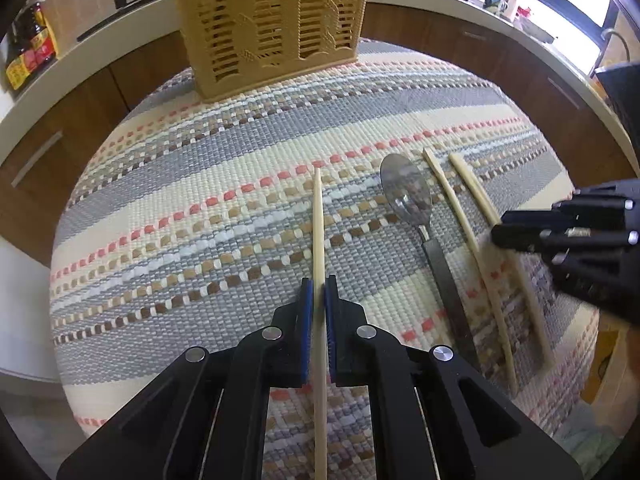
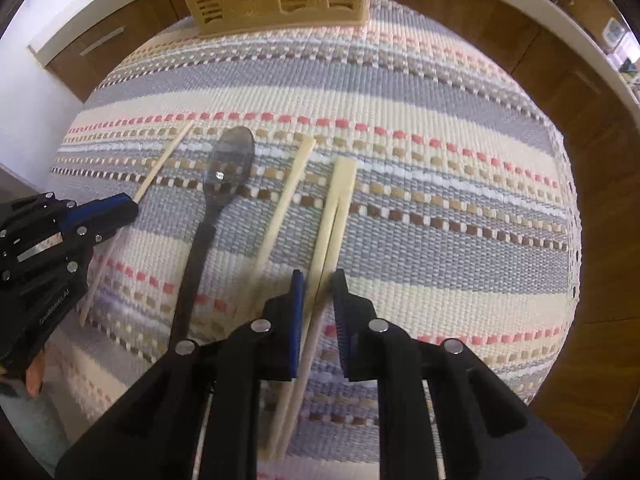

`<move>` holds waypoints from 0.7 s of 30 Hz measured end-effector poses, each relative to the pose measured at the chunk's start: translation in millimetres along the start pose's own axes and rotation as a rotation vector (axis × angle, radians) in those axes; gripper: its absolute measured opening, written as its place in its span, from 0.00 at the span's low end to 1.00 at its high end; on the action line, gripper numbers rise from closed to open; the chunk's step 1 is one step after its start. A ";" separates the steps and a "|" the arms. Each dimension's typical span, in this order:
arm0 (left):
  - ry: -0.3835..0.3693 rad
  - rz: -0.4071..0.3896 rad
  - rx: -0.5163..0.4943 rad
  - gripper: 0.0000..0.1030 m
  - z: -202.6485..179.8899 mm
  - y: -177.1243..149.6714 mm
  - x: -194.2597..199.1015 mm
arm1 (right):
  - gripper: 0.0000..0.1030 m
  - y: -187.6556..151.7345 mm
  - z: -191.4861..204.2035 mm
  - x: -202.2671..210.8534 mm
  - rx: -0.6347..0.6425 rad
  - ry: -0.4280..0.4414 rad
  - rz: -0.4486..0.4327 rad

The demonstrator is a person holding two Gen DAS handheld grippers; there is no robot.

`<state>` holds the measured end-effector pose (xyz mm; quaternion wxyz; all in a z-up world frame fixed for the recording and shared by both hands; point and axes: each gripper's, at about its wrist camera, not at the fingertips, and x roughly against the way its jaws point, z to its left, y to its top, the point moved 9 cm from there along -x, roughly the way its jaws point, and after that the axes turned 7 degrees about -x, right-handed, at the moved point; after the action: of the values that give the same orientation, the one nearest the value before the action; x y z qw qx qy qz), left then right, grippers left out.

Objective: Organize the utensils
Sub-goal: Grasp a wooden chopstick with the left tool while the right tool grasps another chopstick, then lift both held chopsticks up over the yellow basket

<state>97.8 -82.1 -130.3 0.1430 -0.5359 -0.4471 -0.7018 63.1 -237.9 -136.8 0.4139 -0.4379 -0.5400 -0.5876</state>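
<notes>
My left hand-held gripper (image 1: 319, 285) is closed on a single chopstick (image 1: 318, 240), its blue pads (image 1: 306, 300) pressed against the stick from both sides. The stick runs forward from between the jaws, its tip pointing toward the tan slotted basket (image 1: 268, 20) that stands upright at the far edge of the woven striped mat (image 1: 200, 184).

My right hand-held gripper (image 2: 319, 280) straddles a pair of chopsticks (image 2: 338, 200) lying side by side on the mat. The jaws stand slightly apart with the pair between them; the left pad seems to touch the sticks, the right one shows a small gap, so I cannot tell whether the grip is firm.

Just left of that pair lies another chopstick (image 2: 288, 192), and beyond it a spoon (image 2: 224, 184) with a metal bowl and dark handle, bowl toward the basket. All lie roughly parallel.

In the left wrist view the right gripper sits low over the near ends of the chopsticks right of the spoon.
</notes>
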 end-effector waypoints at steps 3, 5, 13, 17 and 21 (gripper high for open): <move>0.000 0.024 -0.015 0.05 0.3 -2.9 0.0 | 0.11 -1.5 -14.7 1.8 0.003 0.006 0.037; -0.003 0.043 -0.030 0.05 0.4 -2.8 -0.8 | 0.11 -4.2 -17.5 1.9 0.023 0.023 0.063; -0.031 0.173 -0.174 0.33 -16.8 0.3 -8.3 | 0.12 7.6 -21.5 -4.1 0.042 0.084 0.183; -0.014 0.198 -0.213 0.05 -23.1 1.9 -9.9 | 0.11 13.2 -23.4 -7.4 0.072 0.081 0.177; 0.016 0.179 -0.199 0.04 -25.4 2.1 -9.9 | 0.10 5.3 -16.7 -2.0 0.080 0.128 0.127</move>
<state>87.2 -105.8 -138.7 0.1546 -0.5795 -0.3244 -0.7315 67.6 -254.9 -137.9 0.5011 -0.4157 -0.5068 -0.5650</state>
